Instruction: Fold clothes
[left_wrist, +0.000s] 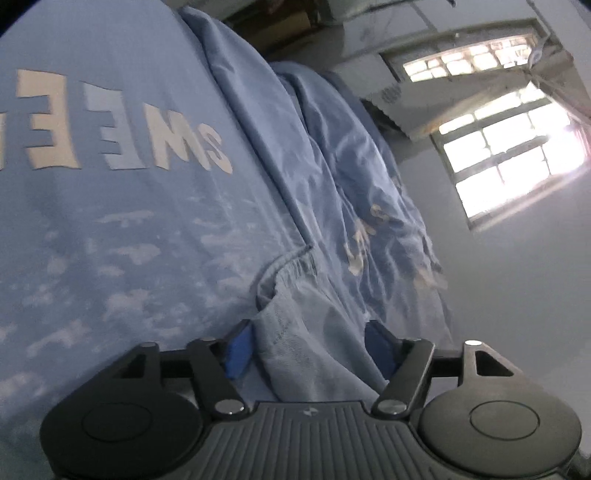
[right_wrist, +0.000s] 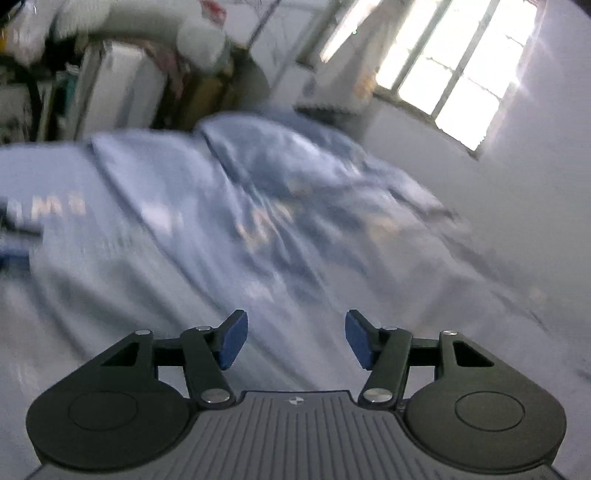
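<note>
Both jaws released over the blue shirt (left_wrist: 122, 229)

Left gripper (left_wrist: 308, 347) nearer: jaws apart, a shirt fold lying loose between them. Right gripper (right_wrist: 291, 341) empty above; shirt runs lengthwise ahead toward the window (left_wrist: 513, 162).

Daylight pours in from the window (left_wrist: 509, 155), which burns out to pure white with a flare at its right edge. Away from the window the room is dim and bluish. Through my left wrist camera the blue garment (left_wrist: 129, 206) is fairly sharp, its white lettering crisp. My right wrist view is smeared with motion blur; only my own fingers (right_wrist: 232, 341) stay sharp. Both views curve and darken at the corners.
</note>
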